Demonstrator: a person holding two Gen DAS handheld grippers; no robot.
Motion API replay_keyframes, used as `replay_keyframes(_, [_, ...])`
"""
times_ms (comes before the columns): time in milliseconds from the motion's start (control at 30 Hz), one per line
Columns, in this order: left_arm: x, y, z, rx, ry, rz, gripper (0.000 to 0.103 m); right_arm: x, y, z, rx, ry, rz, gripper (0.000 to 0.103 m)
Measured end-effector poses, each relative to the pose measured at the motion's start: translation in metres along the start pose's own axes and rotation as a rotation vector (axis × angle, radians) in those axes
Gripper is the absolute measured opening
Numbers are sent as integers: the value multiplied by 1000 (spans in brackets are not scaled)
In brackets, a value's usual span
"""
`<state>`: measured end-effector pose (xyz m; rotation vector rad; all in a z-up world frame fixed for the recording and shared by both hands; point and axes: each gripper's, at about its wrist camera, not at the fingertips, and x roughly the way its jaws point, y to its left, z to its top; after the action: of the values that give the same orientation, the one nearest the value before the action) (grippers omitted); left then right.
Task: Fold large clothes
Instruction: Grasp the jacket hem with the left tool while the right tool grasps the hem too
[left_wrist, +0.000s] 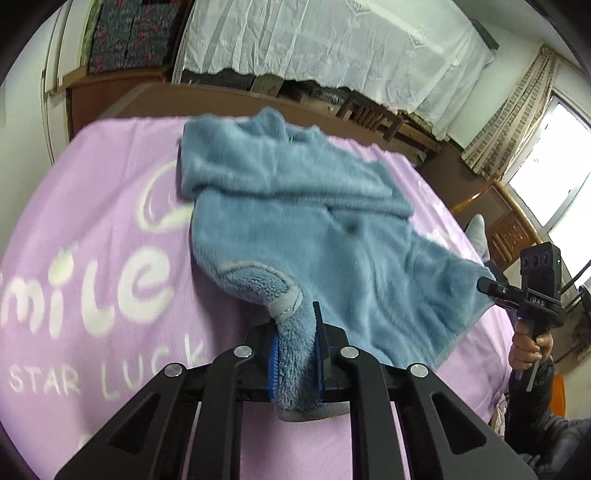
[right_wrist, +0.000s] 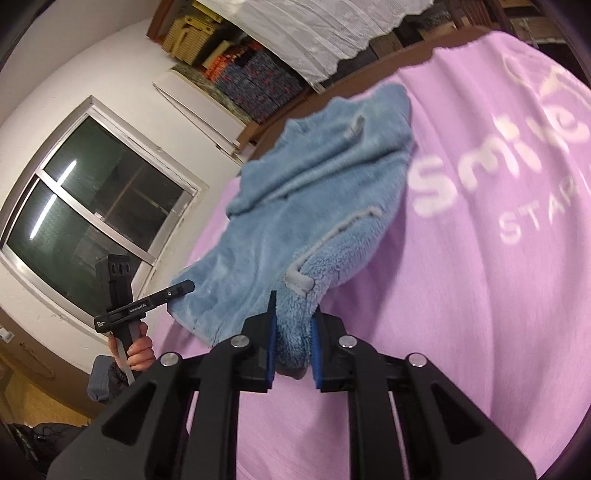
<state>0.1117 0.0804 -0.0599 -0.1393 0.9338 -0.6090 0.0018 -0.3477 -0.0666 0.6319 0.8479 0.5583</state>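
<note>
A fluffy light-blue fleece garment (left_wrist: 295, 221) lies partly folded on a lilac blanket (left_wrist: 92, 258). My left gripper (left_wrist: 295, 347) is shut on one near corner of the garment, with grey trim just beyond the pads. My right gripper (right_wrist: 291, 339) is shut on the other near corner of the garment (right_wrist: 314, 192). In the left wrist view the right gripper (left_wrist: 491, 286) shows at the far right, clamping the garment's edge. In the right wrist view the left gripper (right_wrist: 184, 286) shows at the left, gripping the other corner. The near edge is lifted off the blanket.
The lilac blanket (right_wrist: 480, 295) with white "Smile" lettering covers a table with a brown edge (left_wrist: 207, 94). A white lace curtain (left_wrist: 332, 40) and patterned boxes (left_wrist: 133, 33) stand behind. Windows (left_wrist: 554, 170) are at the sides.
</note>
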Motion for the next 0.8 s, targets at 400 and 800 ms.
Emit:
replay_keyframes(400, [2,-5,97,21,-78,89,14,14,10,99,-12,-79,18,13])
replay_keyframes(800, [99,52,207,-103,-27,197,15,95,-50,234,178,-136,-27,13])
